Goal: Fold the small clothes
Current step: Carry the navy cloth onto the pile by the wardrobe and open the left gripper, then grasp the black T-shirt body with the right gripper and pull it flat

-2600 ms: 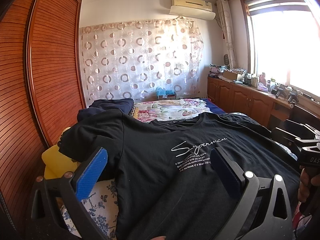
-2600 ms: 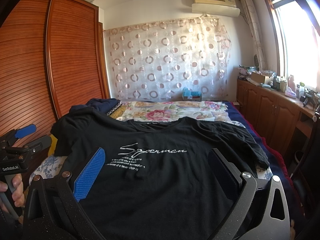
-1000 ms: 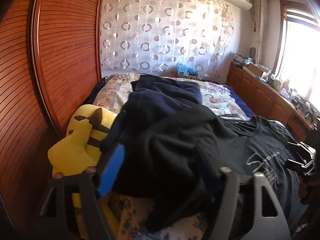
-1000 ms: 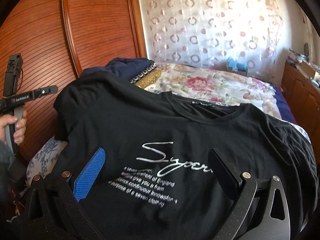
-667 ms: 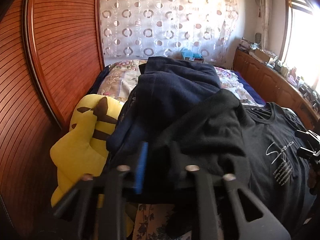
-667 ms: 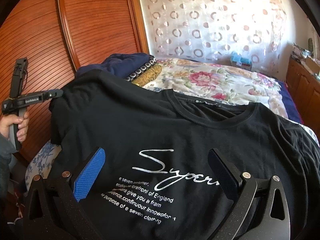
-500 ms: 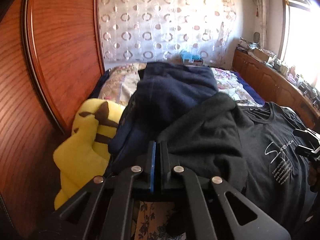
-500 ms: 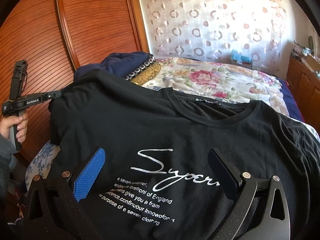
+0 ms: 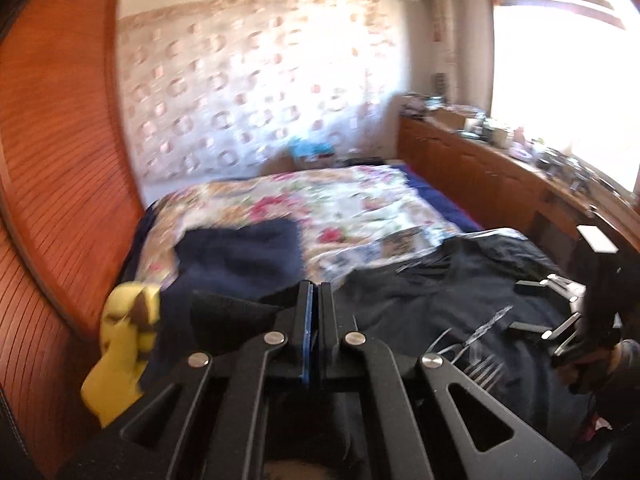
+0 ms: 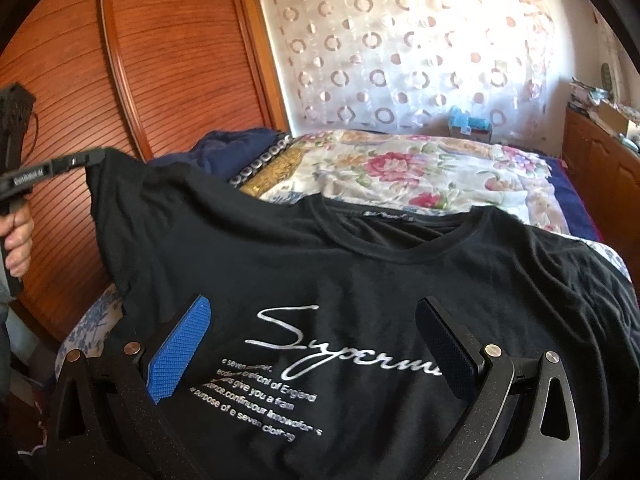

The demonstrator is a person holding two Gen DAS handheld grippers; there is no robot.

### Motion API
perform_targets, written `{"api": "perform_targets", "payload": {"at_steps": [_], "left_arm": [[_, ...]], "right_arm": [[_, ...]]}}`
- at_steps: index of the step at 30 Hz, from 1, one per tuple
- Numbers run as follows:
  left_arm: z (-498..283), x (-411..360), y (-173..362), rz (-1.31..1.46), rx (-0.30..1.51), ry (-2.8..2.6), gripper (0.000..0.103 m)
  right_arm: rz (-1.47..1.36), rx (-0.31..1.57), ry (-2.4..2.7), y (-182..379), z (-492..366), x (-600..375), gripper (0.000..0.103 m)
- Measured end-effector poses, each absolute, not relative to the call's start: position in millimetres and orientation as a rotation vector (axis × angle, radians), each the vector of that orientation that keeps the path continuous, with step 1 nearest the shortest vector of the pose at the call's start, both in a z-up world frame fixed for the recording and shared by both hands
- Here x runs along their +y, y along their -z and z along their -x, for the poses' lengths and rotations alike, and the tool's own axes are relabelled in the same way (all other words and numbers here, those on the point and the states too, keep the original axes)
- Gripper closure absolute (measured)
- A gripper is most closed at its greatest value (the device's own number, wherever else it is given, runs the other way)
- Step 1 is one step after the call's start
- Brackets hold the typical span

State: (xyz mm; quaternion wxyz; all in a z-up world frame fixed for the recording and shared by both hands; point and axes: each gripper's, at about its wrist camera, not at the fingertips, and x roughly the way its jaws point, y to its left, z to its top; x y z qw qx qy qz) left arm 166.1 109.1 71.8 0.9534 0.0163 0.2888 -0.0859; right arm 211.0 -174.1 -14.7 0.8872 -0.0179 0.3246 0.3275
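At the bed's point(image 10: 460, 176) left edge the left gripper point(image 10: 86, 159) is pinching the black T-shirt's point(image 10: 360, 280) sleeve, chest lying rightward under the wide-open, empty right gripper point(image 10: 312, 344).

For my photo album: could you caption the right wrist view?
Open right gripper hovers over black printed T-shirt; left gripper pinches its sleeve.

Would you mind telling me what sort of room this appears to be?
Most likely a home bedroom: a bed with a floral quilt, a slatted wooden wardrobe, and a patterned curtain.
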Motion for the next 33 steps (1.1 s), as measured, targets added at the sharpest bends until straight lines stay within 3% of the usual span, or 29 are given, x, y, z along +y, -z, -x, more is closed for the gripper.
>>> {"api": "perform_targets", "payload": {"at_steps": [5,9,12,18,33], "left_arm": [[-195,60,-92,-0.060,0.615,0.277,0.103],[-204,37,-91,-0.109,0.639,0.309,0.088],[-201,38,-86,-0.097,0.654,0.314,0.070],[-181,62,-62,-0.088,0.685,0.209,0.059],[-114,147,-11,0.050,0.689,0.047,0.054]], "right_arm": [[0.009,0.653,-0.639,9,-207,-195,0.000],[-0.020,0.649,-0.601,7,-205,-215,0.000],[-0.021,0.653,-0.579,7,-205,-226,0.000],[-0.011,0.673,-0.583,11,-208,-230,0.001],[0.104,0.759,-0.896,13,-207,-99,0.047]]}}
